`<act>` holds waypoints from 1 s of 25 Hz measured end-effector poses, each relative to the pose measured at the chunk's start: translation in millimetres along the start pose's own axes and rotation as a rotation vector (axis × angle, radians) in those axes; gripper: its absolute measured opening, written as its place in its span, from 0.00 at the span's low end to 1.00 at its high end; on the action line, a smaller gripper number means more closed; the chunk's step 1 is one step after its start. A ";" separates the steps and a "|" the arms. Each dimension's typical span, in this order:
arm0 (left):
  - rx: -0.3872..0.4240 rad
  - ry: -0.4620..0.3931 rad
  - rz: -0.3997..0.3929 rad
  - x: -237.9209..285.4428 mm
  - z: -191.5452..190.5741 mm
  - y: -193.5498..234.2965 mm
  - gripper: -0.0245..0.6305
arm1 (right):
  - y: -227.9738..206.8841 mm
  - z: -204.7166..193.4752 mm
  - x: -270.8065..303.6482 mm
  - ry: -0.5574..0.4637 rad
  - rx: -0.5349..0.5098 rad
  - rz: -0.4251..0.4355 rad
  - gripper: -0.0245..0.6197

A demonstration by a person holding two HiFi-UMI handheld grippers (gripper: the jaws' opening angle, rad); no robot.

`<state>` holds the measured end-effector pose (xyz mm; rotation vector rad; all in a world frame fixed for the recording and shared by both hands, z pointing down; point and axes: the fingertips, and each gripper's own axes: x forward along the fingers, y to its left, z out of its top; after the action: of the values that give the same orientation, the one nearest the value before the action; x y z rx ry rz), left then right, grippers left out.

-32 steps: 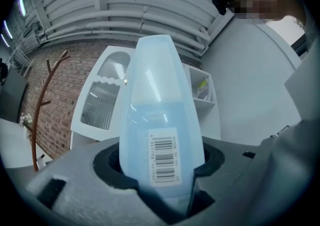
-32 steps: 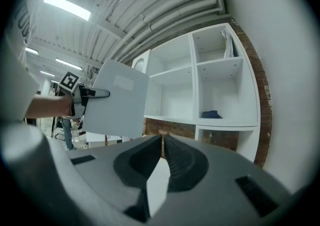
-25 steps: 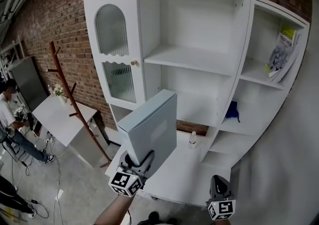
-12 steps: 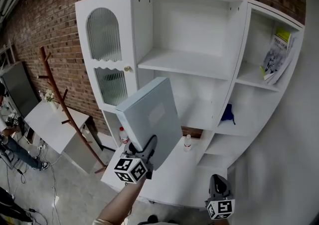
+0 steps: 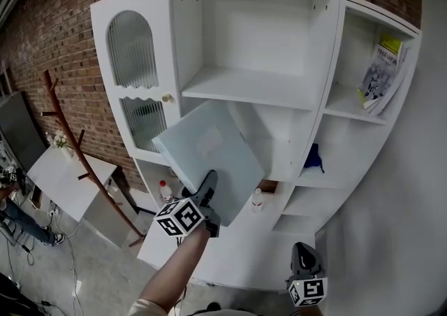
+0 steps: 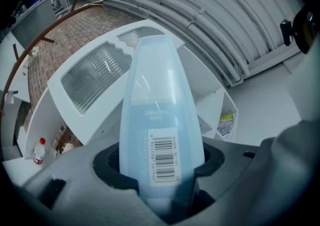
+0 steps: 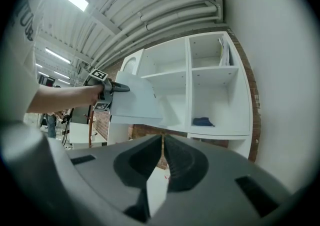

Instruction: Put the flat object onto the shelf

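Red brick wall stood behind the white shelf unit. The person's left tool was clamped on the lower edge of the pale blue flat box, which hung tilted in the air before the unit's middle bay, just under the wide shelf board, resting on nothing. The right tool sat low by the bench, its jaws pressed together and empty.

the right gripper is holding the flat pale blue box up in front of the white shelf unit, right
Not the right: the left gripper holds the flat pale blue box up in front of the white shelf unit, as the left gripper view shows. The right gripper is shut and empty.
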<state>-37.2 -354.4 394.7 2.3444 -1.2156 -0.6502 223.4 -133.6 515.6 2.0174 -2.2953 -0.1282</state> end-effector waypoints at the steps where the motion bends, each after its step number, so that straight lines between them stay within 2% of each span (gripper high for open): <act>1: -0.019 -0.002 0.003 3.5 -0.7 0.7 0.46 | -0.2 0.9 0.5 -0.001 -0.002 -0.001 0.09; 8: -0.192 -0.008 0.033 31.8 -15.8 9.4 0.47 | -3.3 1.0 5.1 0.006 -0.003 -0.003 0.09; 12: -0.237 0.013 0.045 57.9 -27.9 7.3 0.47 | -1.2 1.6 10.3 0.008 -0.006 0.008 0.09; 16: -0.201 0.028 0.059 83.4 -33.4 8.2 0.47 | -1.5 -0.1 14.0 0.013 -0.004 0.017 0.09; 25: -0.088 -0.022 0.068 116.9 -26.3 13.5 0.47 | -3.5 -7.5 17.0 0.027 -0.001 0.029 0.09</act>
<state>28.8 -455.2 398.6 2.2192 -1.2447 -0.6941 225.6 -150.9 522.8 1.9718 -2.3069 -0.0996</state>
